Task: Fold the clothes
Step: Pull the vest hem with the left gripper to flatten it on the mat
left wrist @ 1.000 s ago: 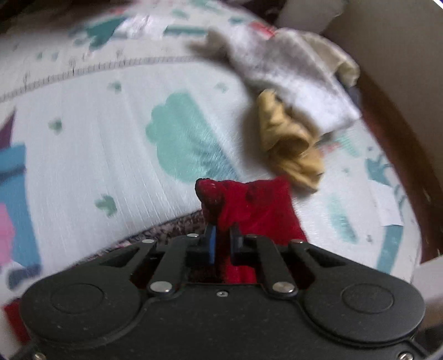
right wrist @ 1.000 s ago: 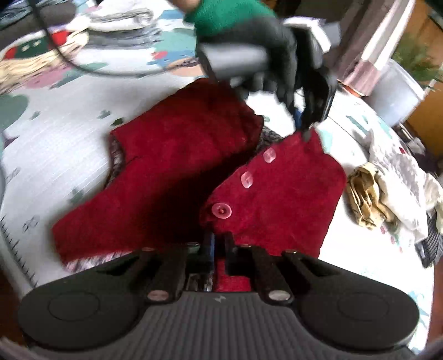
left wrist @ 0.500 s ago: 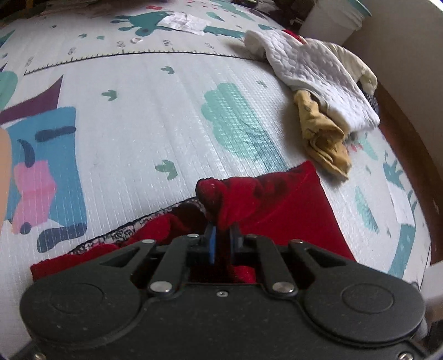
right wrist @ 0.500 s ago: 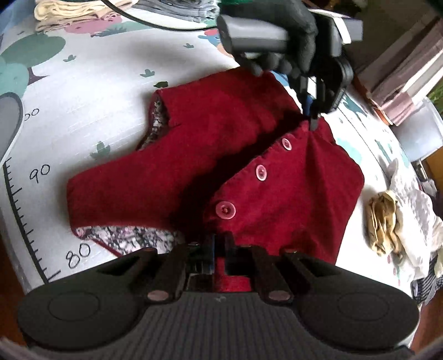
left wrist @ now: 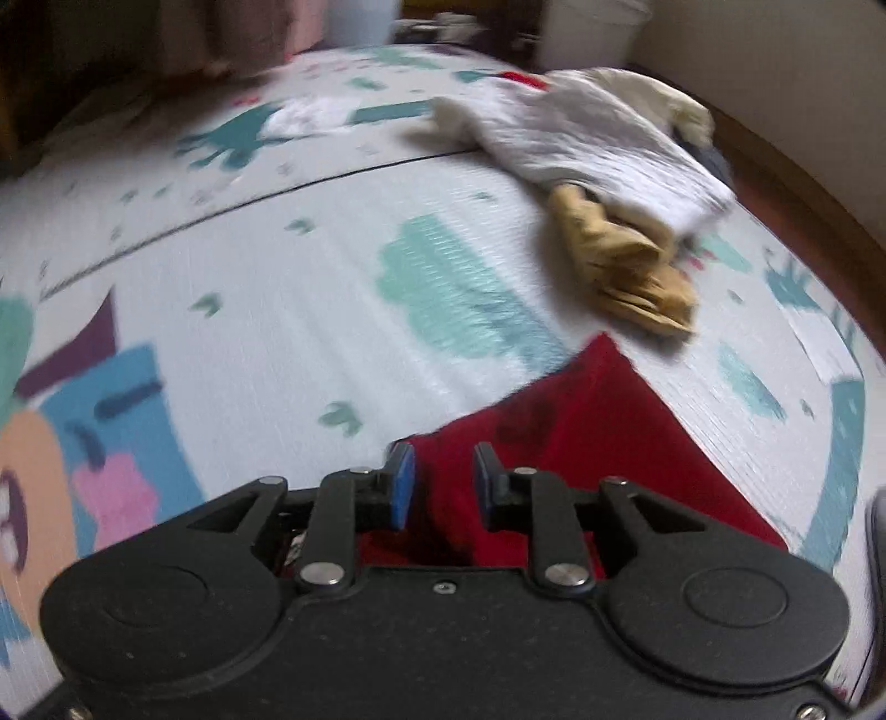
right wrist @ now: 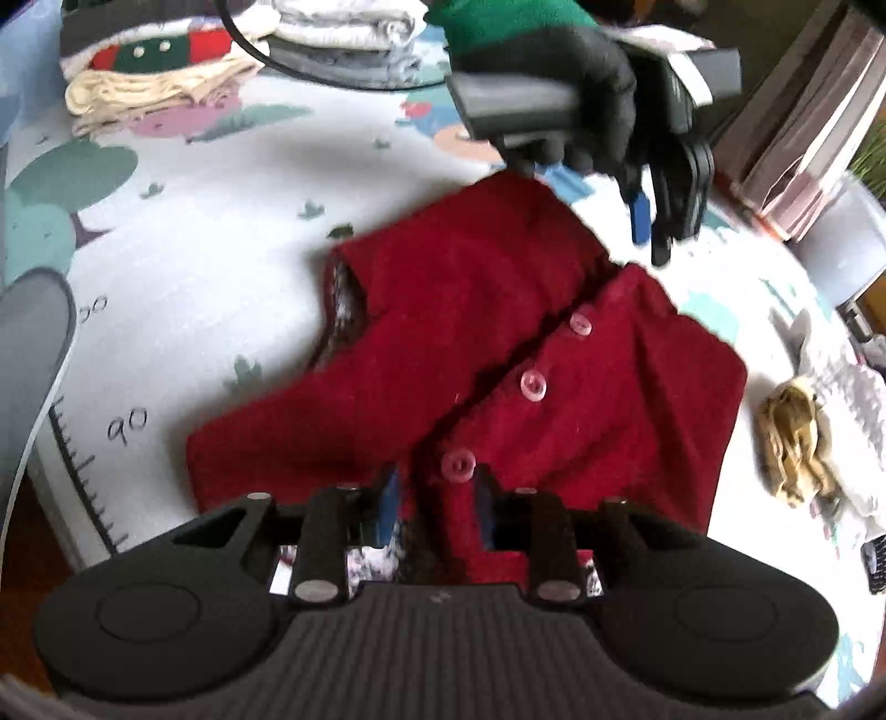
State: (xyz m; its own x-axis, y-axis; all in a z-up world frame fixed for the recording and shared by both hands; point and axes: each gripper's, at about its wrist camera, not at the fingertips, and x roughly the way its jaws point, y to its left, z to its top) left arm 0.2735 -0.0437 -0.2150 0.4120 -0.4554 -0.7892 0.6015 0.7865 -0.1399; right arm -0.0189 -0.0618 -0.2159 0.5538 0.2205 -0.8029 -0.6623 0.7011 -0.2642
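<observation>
The red vest (right wrist: 498, 354) lies flat on the play mat (left wrist: 277, 266), with its right front panel laid over the body so that the three pink buttons (right wrist: 532, 383) run in a slanted line along the panel's edge. One landmark serves for all places here: the vest.

The right gripper (right wrist: 434, 498) is at the near hem of the vest, and its fingers stand apart with the cloth between them but not pinched. The left gripper (right wrist: 653, 232), held by a gloved hand (right wrist: 576, 127), hangs just above the far corner of the vest, also with its fingers apart and holding nothing; the left wrist view shows the same gap over the red cloth.

I judge that both fingers are open because the panel now rests where the fold wants it. Beyond the vest lie folded clothes (right wrist: 343, 33); beside it, to the right, a mustard garment (right wrist: 797, 437) and a white quilted one (left wrist: 598, 149) are in a loose heap.
</observation>
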